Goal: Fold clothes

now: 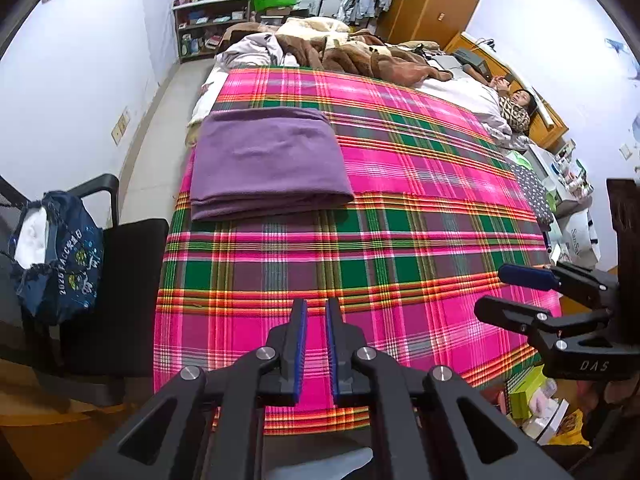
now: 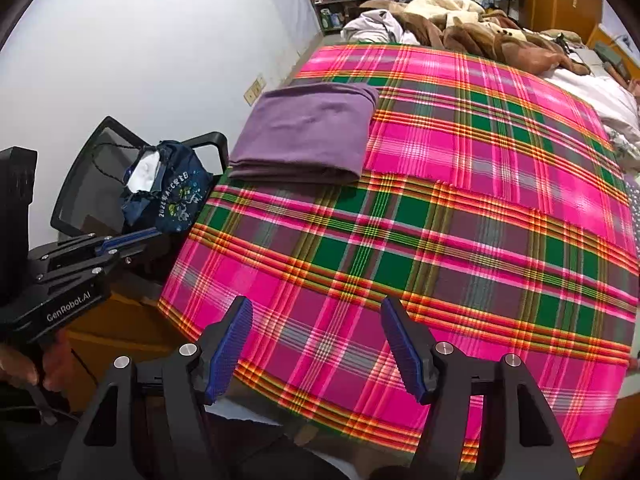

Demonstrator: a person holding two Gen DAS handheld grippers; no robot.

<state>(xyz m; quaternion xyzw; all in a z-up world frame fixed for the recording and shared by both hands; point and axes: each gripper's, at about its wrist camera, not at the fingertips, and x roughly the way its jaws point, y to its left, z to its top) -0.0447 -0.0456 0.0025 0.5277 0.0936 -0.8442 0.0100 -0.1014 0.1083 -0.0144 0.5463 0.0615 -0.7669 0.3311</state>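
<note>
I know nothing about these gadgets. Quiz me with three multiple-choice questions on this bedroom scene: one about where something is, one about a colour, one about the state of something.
1. Where does the folded cloth lie?
A. on the plaid bedspread
B. on the chair
C. on the floor

2. What colour is the folded cloth?
A. green
B. purple
C. white

3. How do the right gripper jaws stand?
A. clamped on the cloth
B. shut on nothing
C. wide apart, nothing between them

Answers:
1 A, it rests flat near the bedspread's left edge.
2 B, it is plain purple in both views.
3 C, bare plaid shows between the blue pads.
</note>
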